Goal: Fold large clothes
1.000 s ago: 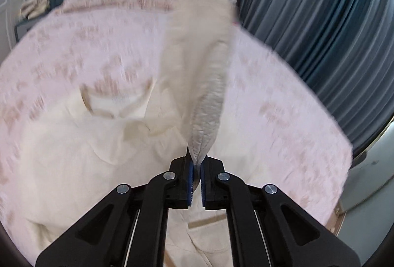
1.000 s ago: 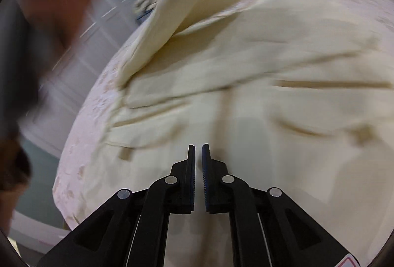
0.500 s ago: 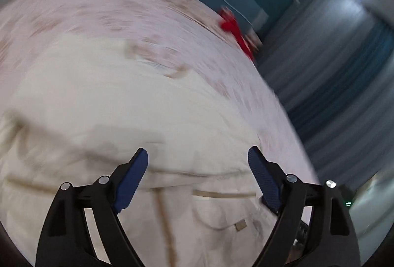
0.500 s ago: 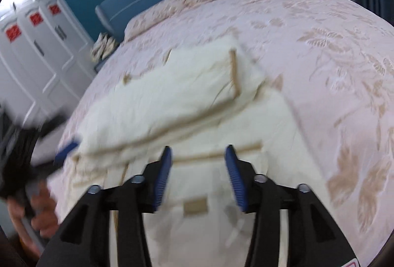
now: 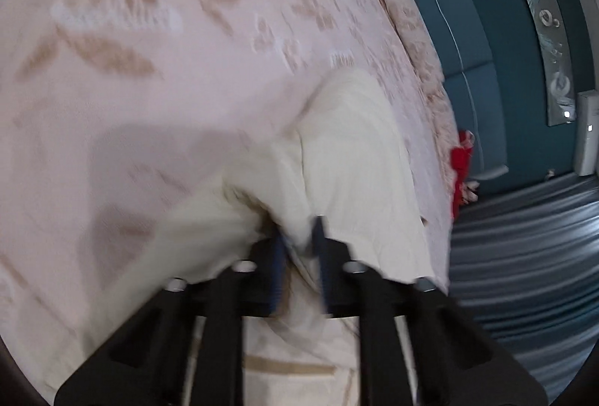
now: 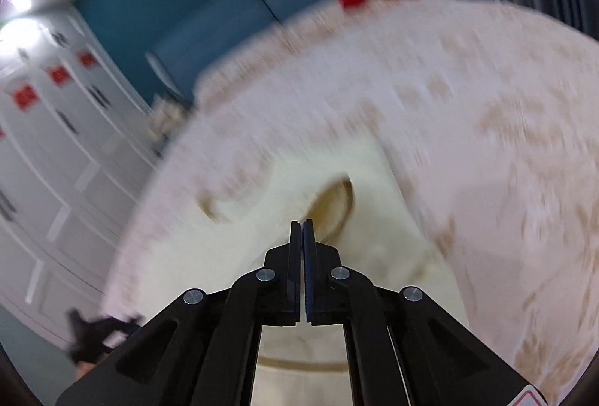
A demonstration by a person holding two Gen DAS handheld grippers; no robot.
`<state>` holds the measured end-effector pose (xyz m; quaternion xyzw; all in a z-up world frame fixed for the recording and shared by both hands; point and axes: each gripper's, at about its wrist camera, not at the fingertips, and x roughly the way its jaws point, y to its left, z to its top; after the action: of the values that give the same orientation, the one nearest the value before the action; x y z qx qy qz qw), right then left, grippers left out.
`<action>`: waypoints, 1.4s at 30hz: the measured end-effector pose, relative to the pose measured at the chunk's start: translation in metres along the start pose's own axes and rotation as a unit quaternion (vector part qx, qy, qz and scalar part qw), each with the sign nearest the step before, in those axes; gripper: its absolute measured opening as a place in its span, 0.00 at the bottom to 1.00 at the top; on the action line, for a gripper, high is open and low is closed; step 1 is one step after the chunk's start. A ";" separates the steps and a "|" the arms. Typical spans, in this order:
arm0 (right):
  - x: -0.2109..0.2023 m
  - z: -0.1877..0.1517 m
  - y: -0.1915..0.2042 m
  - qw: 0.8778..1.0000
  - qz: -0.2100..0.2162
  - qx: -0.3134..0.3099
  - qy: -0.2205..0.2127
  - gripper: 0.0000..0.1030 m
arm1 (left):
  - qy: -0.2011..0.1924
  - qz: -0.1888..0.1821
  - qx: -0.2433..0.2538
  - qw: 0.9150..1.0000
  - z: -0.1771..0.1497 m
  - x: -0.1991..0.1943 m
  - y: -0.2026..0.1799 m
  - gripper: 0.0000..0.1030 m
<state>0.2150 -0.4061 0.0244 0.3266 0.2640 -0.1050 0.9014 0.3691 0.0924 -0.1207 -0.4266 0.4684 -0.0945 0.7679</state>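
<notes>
A cream garment [image 5: 352, 151] with tan trim lies partly folded on the pink floral bedspread [image 5: 149, 31]. My left gripper [image 5: 298, 241] is at the garment's near edge. Its jaws are closing, and a bunched fold of the cream cloth is pinched between them. In the right wrist view the same garment [image 6: 262, 218] spreads under my right gripper [image 6: 301, 224], whose fingers are pressed together just above a tan-lined fold [image 6: 333, 203]. No cloth shows between the right pads. The left gripper [image 6: 93, 335] appears as a dark blur at the lower left, with a hand below it.
A blue padded headboard [image 5: 460, 31] and a red soft toy [image 5: 462, 158] are at the bed's far end. Grey curtains [image 5: 524, 237] hang along one side. White wardrobe doors [image 6: 56, 162] stand beyond the bed's other edge.
The left gripper let go of the lifted cloth, opened wide, swung down and rolled, and has closed on the garment's edge. The right gripper opened, then shut, and rose over the garment.
</notes>
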 end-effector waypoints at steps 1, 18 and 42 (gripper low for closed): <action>-0.007 0.003 0.001 1.000 0.005 -0.002 -0.010 0.01 | -0.013 0.005 0.008 1.000 0.000 -0.004 -0.003 0.08; 0.051 -0.050 -0.060 0.984 -0.166 -0.024 0.067 0.00 | -0.054 0.097 0.188 0.976 -0.033 0.017 -0.015 0.09; 0.129 -0.128 0.084 0.964 -0.083 -0.191 0.163 0.00 | -0.028 0.119 0.352 0.928 -0.089 0.033 -0.098 0.10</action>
<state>0.3014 -0.2612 -0.0843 0.1375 0.4490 -0.0726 0.8799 0.3410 -0.0363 -0.0867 -0.0722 0.4303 -0.1491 0.8873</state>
